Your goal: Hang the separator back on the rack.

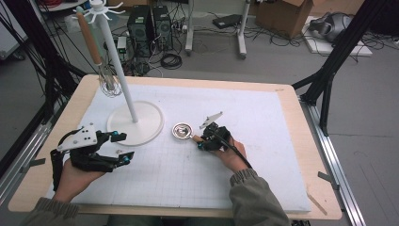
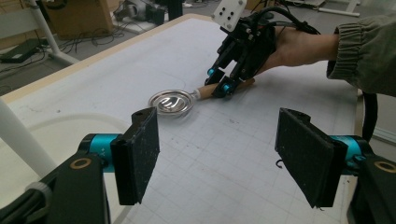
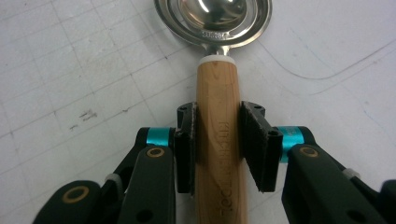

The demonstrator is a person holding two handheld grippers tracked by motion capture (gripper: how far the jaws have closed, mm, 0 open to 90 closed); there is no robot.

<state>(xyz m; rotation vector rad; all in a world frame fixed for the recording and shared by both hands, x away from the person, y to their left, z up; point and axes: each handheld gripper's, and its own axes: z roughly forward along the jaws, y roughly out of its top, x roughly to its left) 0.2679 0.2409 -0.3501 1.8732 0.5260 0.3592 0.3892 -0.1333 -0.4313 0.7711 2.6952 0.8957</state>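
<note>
A white stand (image 1: 135, 123) rises at the white mat's (image 1: 263, 155) left, a whisk (image 1: 109, 84) hanging from it. Beside its base lies a steel ladle (image 1: 181, 130), flat on the mat. The right gripper (image 1: 203, 140) clamps its wooden handle (image 3: 218, 140); the right gripper view reveals lettering burned into it. The left gripper (image 2: 217, 154) hovers with jaws spread wide, holding nothing.

Glossy metal scoop (image 3: 214, 14), matt wooden handle (image 3: 217, 140)
</note>
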